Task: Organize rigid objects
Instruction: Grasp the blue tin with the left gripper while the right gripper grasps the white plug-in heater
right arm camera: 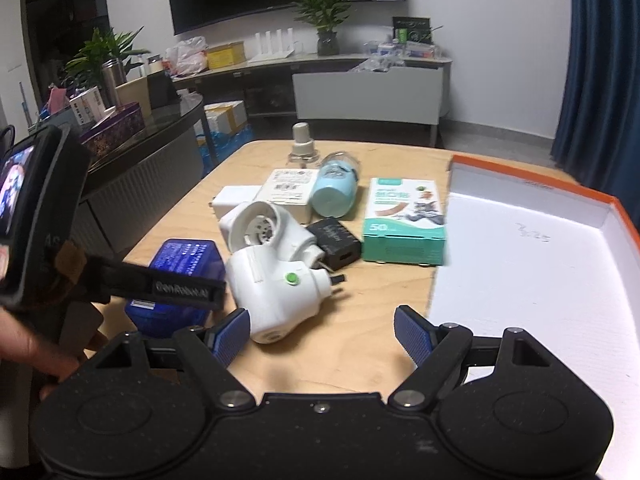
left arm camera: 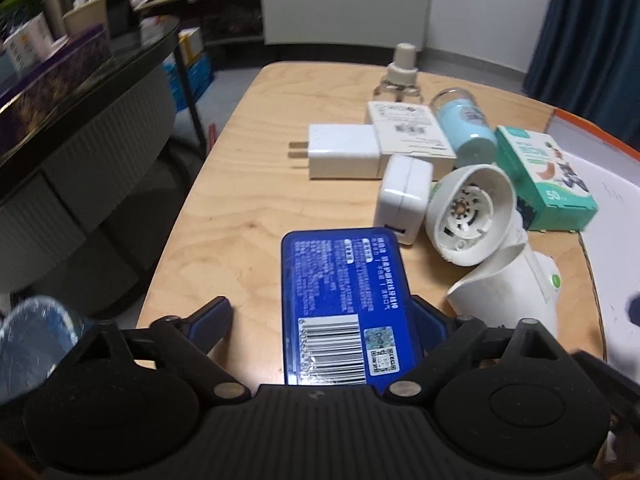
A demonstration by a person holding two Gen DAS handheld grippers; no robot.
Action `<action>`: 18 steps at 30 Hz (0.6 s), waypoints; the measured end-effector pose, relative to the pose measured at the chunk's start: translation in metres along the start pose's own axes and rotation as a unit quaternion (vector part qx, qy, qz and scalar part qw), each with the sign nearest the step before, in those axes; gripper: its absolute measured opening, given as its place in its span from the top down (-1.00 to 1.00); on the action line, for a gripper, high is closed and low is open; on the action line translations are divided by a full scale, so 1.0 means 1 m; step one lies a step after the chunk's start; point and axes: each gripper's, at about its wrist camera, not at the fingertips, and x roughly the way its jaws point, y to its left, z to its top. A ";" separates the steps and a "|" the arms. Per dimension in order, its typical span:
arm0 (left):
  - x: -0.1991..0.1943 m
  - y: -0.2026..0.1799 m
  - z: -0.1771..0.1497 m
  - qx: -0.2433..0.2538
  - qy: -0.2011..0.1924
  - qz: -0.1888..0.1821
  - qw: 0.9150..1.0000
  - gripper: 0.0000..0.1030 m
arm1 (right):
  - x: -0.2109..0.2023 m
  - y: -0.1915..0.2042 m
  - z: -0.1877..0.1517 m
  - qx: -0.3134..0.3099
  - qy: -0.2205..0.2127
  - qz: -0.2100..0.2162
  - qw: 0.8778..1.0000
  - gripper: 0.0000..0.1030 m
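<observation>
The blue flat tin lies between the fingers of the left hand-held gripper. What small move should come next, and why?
Probably close the left hand-held gripper on the blue flat tin. The tin already lies between its fingers, but one finger stands clearly apart from it, with bare wooden table between them. Nothing is gripped yet, so lifting now would likely leave the tin behind.

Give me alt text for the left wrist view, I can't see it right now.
The left gripper straddles a blue tin lying on a wooden table; one pad touches its side, the other stands clear. Beyond it lie white chargers, a white plug-in device, a light blue bottle and a green box.
</observation>
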 end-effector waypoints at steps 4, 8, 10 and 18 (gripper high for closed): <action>-0.005 0.006 -0.001 0.007 -0.022 -0.013 1.000 -0.23 | 0.019 0.007 0.006 0.006 0.023 0.024 0.999 -0.81; -0.006 0.019 0.000 -0.013 -0.024 -0.031 0.999 -0.22 | 0.037 0.017 0.010 0.003 0.037 0.034 0.999 -0.81; -0.007 0.024 -0.001 -0.018 -0.027 -0.029 0.999 -0.22 | 0.045 0.021 0.013 -0.002 0.042 0.031 0.999 -0.81; -0.014 0.032 -0.001 -0.033 -0.040 -0.038 0.998 -0.22 | 0.068 0.027 0.016 -0.017 0.044 0.007 0.999 -0.73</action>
